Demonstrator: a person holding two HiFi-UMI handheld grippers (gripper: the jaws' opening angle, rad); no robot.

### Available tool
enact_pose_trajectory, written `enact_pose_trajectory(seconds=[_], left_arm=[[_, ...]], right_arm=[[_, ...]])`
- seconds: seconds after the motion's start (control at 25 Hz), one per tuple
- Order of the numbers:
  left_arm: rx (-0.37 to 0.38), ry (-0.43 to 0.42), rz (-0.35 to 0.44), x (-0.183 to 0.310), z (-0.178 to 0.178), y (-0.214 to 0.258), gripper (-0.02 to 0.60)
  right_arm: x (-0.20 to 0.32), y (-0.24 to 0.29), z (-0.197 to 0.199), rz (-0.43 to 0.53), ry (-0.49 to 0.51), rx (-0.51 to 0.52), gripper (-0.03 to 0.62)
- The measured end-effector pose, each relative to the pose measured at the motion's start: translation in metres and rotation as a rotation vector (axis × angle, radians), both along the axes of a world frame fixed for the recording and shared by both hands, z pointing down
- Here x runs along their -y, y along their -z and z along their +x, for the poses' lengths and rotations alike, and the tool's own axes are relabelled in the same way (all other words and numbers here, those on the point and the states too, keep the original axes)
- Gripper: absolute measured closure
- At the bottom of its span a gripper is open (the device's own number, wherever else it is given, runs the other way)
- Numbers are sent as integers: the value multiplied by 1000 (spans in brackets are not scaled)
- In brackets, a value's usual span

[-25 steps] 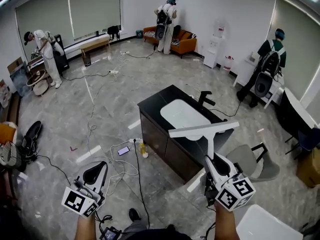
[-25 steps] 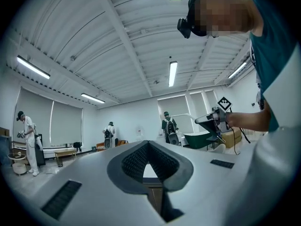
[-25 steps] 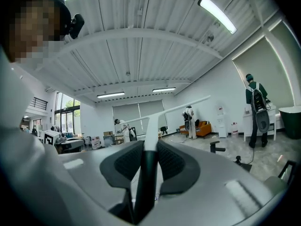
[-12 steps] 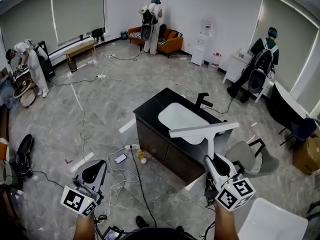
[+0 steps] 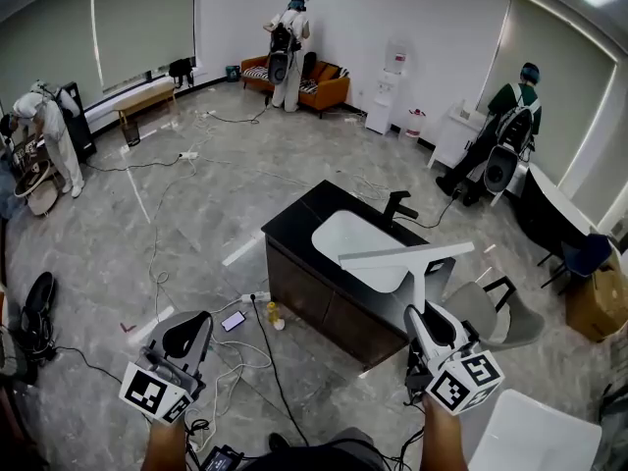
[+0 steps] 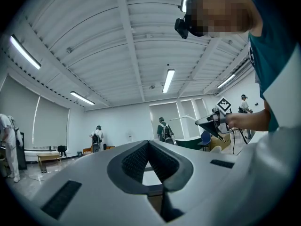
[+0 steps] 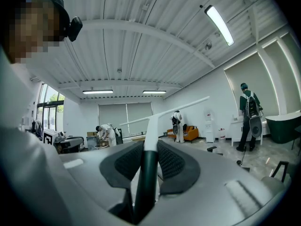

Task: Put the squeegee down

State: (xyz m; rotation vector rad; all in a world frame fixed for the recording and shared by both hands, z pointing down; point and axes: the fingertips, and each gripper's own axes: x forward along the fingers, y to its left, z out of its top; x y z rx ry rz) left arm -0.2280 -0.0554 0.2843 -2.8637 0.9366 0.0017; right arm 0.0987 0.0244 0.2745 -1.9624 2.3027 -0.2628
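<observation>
The squeegee (image 5: 402, 256) has a white T-shaped blade and a dark handle. My right gripper (image 5: 422, 312) is shut on that handle and holds the tool upright, blade on top, in front of the black sink cabinet (image 5: 294, 224). In the right gripper view the handle (image 7: 149, 140) stands clamped between the ribbed pads (image 7: 174, 161). My left gripper (image 5: 191, 327) hovers low at the left over the floor, shut with nothing in it. In the left gripper view its jaws (image 6: 148, 144) meet at the tip, and the right gripper (image 6: 211, 121) shows beyond them.
The cabinet carries a white basin (image 5: 358, 238) and a black faucet (image 5: 397, 204). A grey chair (image 5: 491, 312) stands right of it, a white table (image 5: 530, 440) at bottom right. Cables (image 5: 245, 332) trail over the floor. Several people work along the walls near an orange sofa (image 5: 329, 86).
The room has slid left to right in the head view as I moved across it. Both grippers kept their places in the view; the right one still grips the squeegee.
</observation>
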Motion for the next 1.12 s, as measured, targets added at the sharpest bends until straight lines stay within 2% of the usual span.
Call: enact_pose_trajectory(seconds=[0.28, 0.52, 0.72, 1.12], left_arm=[[-9, 48, 13, 39, -8, 4, 575], [29, 139, 27, 84, 3, 2, 575], [60, 236, 12, 130, 38, 0, 575], [86, 325, -35, 215, 111, -16, 575]], right_arm=[[49, 3, -1, 9, 41, -14, 490], [127, -7, 19, 29, 131, 10, 491], [210, -13, 54, 28, 232, 31, 491], [346, -35, 109, -21, 358, 49, 491]])
